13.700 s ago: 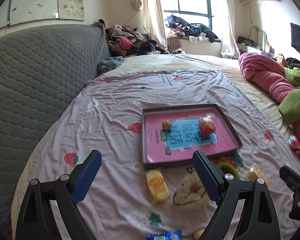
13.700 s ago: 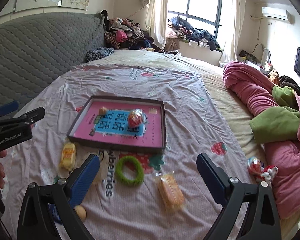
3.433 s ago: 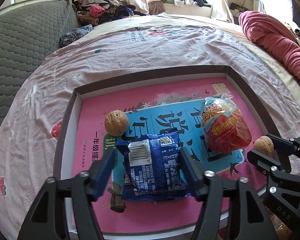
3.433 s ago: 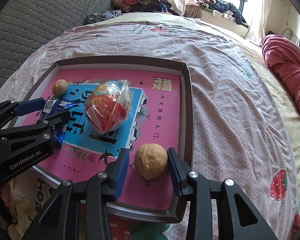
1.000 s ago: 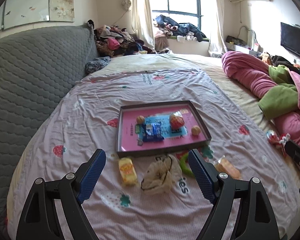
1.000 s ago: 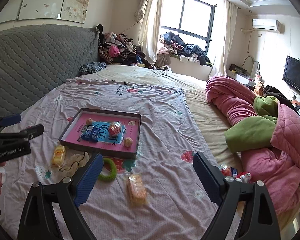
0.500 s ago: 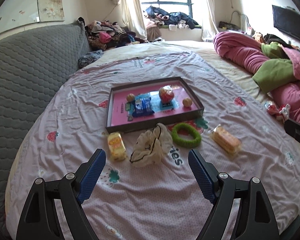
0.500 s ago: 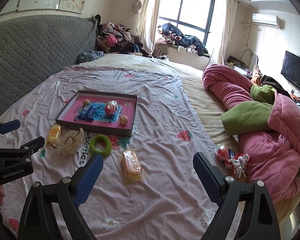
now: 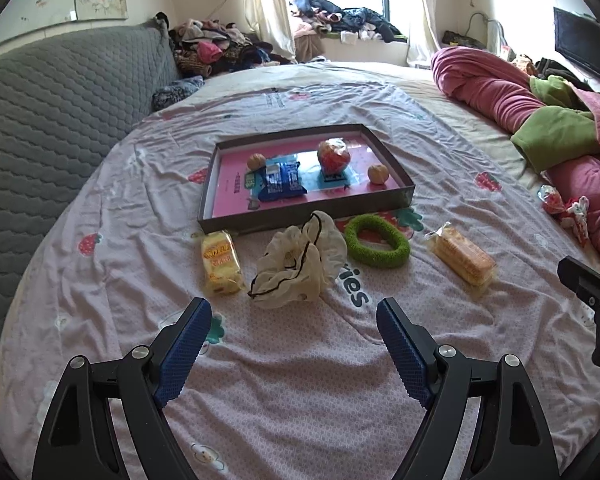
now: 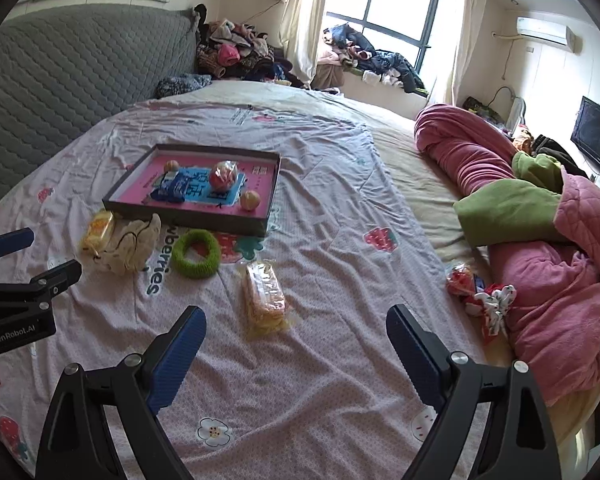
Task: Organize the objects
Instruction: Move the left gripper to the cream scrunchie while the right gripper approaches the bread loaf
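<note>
Both tongs stand wide apart and empty: the left tongs point(image 9: 290, 344) hang over bare bedsheet point(image 9: 300, 400) just short of the loose things, and the right tongs point(image 10: 296, 346) hover likewise, with nothing between their blue pads.

Nearest the left tongs lies a cream scrunchie point(image 9: 298, 266) — soft, light and floppy, so it looks best pinched through the bunched middle of the fabric, not at a stray edge. Just to its left sits a yellow snack packet point(image 9: 220, 262), crinkly and probably slippery; a grip across its short width seems safest, and a gentle one, since the contents may crush. To the right, a green fuzzy ring point(image 9: 376, 240) lies flat near the tray; one side of the loop can be taken between the pads. Nearest the right tongs is a clear-wrapped biscuit pack point(image 10: 265, 294), long, light and likely fragile, to be held across the middle.

Beyond these stands the dark-rimmed tray point(image 9: 304, 220), its pink floor already holding a blue packet point(image 9: 281, 180), a red wrapped snack point(image 9: 333, 155) and two walnuts point(image 9: 378, 174). Four things appear left to gather.

Further right, against the pink quilt point(image 10: 540, 312), a small red wrapped item point(image 10: 460, 280) lies well apart.
</note>
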